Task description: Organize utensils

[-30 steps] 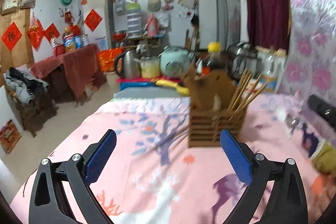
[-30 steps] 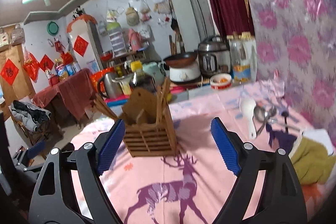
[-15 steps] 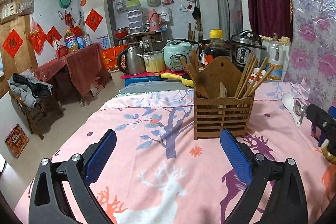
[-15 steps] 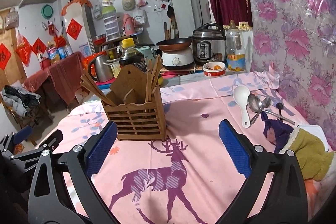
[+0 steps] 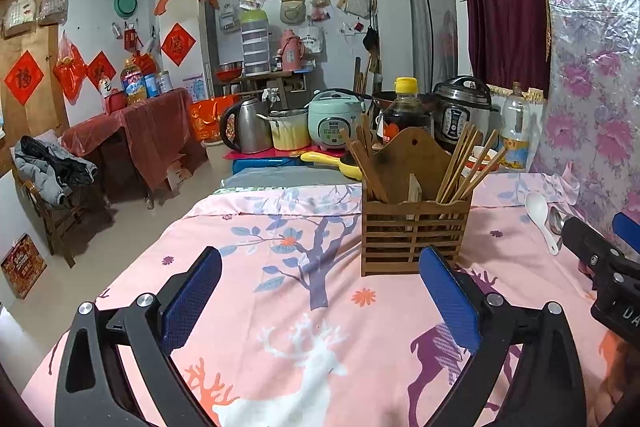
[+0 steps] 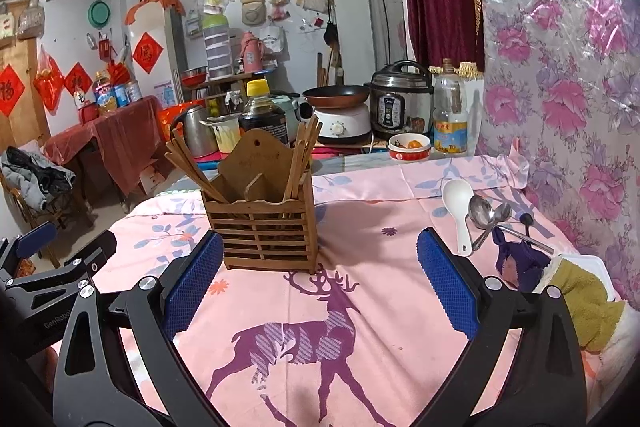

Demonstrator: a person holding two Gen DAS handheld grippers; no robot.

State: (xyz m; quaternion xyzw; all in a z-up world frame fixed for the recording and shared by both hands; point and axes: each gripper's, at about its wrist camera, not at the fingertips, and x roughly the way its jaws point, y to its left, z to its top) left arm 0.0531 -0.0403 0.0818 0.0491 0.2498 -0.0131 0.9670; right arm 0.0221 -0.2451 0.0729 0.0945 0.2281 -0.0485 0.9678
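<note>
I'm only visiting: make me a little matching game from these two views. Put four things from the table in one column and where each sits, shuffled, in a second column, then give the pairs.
Things
1. chopsticks
2. white spoon
3. right gripper
4. yellow-green cloth

Places
A. bunched at the table's right edge, near the flowered wall
B. lying flat on the pink cloth beside the metal spoons
C. standing tilted in the wooden holder
D. open and empty above the purple deer print

Pairs: 1-C, 2-B, 3-D, 4-A

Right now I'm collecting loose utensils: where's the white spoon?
Right wrist view: white spoon lies on the pink cloth, right of the wooden holder, touching the metal spoons.
</note>
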